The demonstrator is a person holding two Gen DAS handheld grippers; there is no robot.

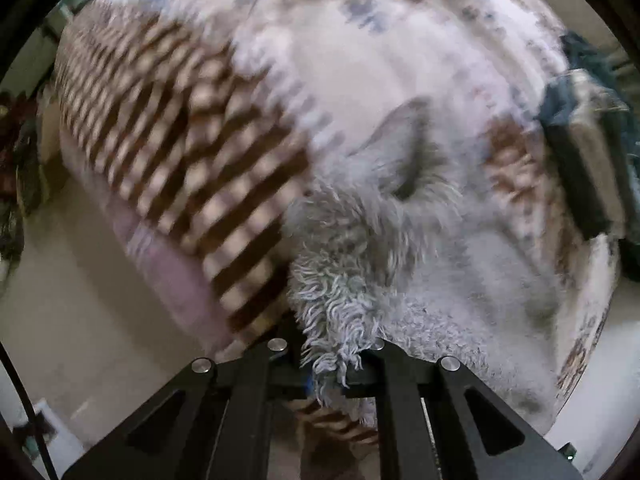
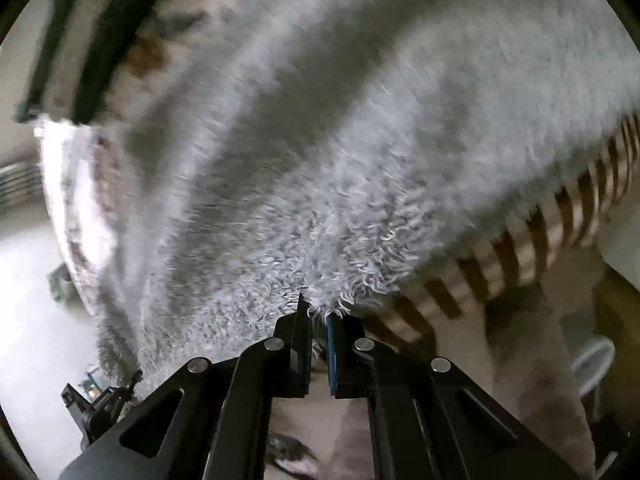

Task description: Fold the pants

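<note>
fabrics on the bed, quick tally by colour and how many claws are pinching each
grey fluffy pants: 1, pinched by the left claw and the right claw
brown striped bedcover: 1, pinched by 0
dark teal cloth: 1, pinched by 0
total: 3 fabrics, 2 claws

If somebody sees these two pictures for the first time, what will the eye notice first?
First, the shaggy grey pants that fill the right wrist view, their edge pinched in the shut right tool. In the left wrist view the left tool clamps another tuft, with a brown-and-cream checked blanket lying at the left under the pants.
</note>
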